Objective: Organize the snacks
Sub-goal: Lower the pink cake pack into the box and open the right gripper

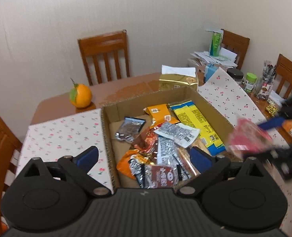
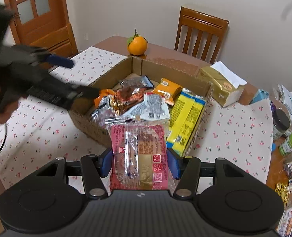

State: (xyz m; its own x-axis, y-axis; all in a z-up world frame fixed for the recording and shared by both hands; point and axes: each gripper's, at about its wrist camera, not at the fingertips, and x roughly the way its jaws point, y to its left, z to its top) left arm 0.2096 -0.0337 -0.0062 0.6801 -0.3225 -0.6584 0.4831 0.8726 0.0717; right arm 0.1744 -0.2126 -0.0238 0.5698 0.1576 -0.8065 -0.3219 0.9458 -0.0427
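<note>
An open cardboard box (image 1: 106,130) on the table holds several snack packets: a long yellow pack (image 1: 199,126), an orange pack (image 1: 159,112), a white printed packet (image 1: 177,132) and foil bags. My left gripper (image 1: 144,156) hangs open over the box's near end with nothing between its blue pads. My right gripper (image 2: 140,164) is shut on a pink-red clear-wrapped snack packet (image 2: 140,148), held just short of the box's near wall (image 2: 94,130). In the left wrist view that packet (image 1: 248,138) is a blur at the right, beside the box.
A floral cloth (image 2: 234,130) covers the table around the box. An orange fruit (image 1: 80,96) sits at the far edge and a gold tissue box (image 1: 177,81) behind the box. Jars (image 2: 284,124), papers and a pen cup crowd the right side. Wooden chairs (image 1: 104,55) ring the table.
</note>
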